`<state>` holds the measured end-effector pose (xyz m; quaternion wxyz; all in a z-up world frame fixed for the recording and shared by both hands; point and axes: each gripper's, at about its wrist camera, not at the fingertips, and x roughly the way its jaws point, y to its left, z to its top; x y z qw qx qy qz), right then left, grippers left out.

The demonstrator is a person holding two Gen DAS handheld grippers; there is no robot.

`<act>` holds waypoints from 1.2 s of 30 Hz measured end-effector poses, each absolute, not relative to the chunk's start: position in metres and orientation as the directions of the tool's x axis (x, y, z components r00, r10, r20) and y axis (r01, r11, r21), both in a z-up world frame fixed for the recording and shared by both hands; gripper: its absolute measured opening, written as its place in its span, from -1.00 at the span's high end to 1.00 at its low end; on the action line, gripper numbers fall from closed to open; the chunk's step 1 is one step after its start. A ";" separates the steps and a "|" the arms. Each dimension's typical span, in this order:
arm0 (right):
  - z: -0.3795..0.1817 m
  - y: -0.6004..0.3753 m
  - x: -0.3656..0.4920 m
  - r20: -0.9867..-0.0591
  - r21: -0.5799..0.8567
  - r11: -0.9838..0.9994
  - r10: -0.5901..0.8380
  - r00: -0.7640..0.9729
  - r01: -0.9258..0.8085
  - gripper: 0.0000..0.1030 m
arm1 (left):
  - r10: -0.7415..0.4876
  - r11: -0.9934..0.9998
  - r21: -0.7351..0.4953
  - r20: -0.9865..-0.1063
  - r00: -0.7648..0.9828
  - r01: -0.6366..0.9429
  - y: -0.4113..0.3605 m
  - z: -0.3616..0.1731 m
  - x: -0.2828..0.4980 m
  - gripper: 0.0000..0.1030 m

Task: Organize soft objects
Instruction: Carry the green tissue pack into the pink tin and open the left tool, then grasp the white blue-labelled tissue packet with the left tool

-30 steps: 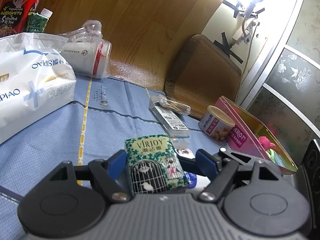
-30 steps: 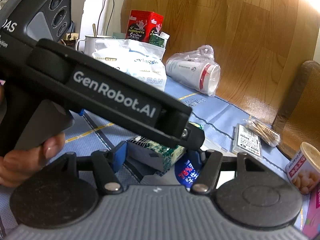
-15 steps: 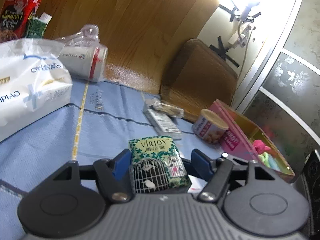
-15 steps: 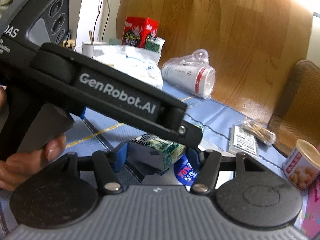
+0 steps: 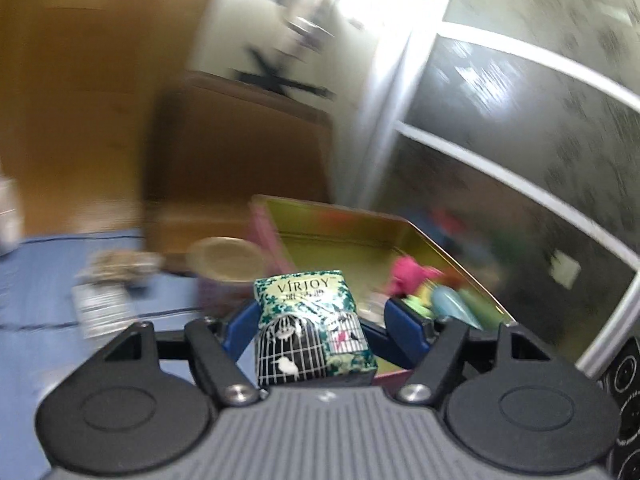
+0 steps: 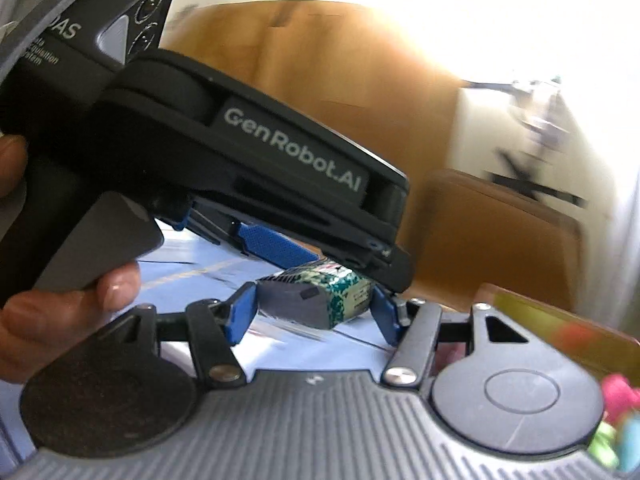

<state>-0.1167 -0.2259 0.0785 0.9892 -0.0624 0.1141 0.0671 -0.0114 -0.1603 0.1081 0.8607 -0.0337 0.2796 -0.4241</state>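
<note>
A green VIRJOY tissue pack (image 5: 312,328) with a birdcage print is off the table between the blue pads of my left gripper (image 5: 320,308), which is shut on it; its jaws are opening slightly with the pack still between them. Just beyond it stands an open gold-lined pink tin (image 5: 360,232) with a pink soft toy (image 5: 404,276) and other coloured soft pieces inside. In the right wrist view the tissue pack (image 6: 316,300) hangs under the left gripper (image 6: 352,268). My right gripper (image 6: 312,306) is open, its pads beside the pack without pressing it.
A round snack can (image 5: 228,260) stands left of the tin on the blue cloth (image 5: 48,280), with a barcode box (image 5: 100,308) further left. A brown chair back (image 5: 240,152) rises behind. A hand (image 6: 60,312) grips the left tool's handle. Both views are motion-blurred.
Both grippers swung to the right and rose, the left carrying the tissue pack off the cloth. The tin has come straight ahead; the white tissue bag and cup sleeve have left view.
</note>
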 end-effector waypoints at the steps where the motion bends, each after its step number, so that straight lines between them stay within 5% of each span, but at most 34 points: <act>1: 0.077 -0.241 -0.121 -0.240 -0.091 0.989 0.089 0.967 -0.114 -0.24 | -0.755 0.624 -0.290 -0.461 0.466 0.726 -0.175 0.107 -0.011 -0.36; 6: 0.065 -0.306 -0.132 -0.286 -0.014 0.999 -0.036 0.958 0.033 -0.27 | -0.753 0.591 -0.259 -0.516 0.408 0.764 -0.250 0.094 -0.007 -0.40; 11: 0.047 -0.348 -0.123 -0.353 0.066 0.983 -0.139 0.925 0.173 -0.53 | -0.710 0.623 -0.209 -0.555 0.433 0.754 -0.277 0.083 -0.009 -0.40; 22: 0.056 -0.348 -0.134 -0.296 0.128 0.965 -0.181 0.938 0.227 -0.53 | -0.682 0.716 -0.280 -0.479 0.553 0.640 -0.175 0.091 -0.013 -0.50; 29: 0.071 -0.297 -0.133 -0.222 0.129 0.992 0.025 0.975 0.004 -0.34 | -0.497 0.868 -0.279 -0.465 0.733 0.412 -0.045 0.084 -0.017 -0.51; 36: 0.058 -0.218 -0.098 -0.387 0.130 0.945 0.326 0.863 -0.299 -0.31 | -0.463 0.865 -0.435 -0.504 0.729 0.250 0.034 0.055 -0.008 -0.48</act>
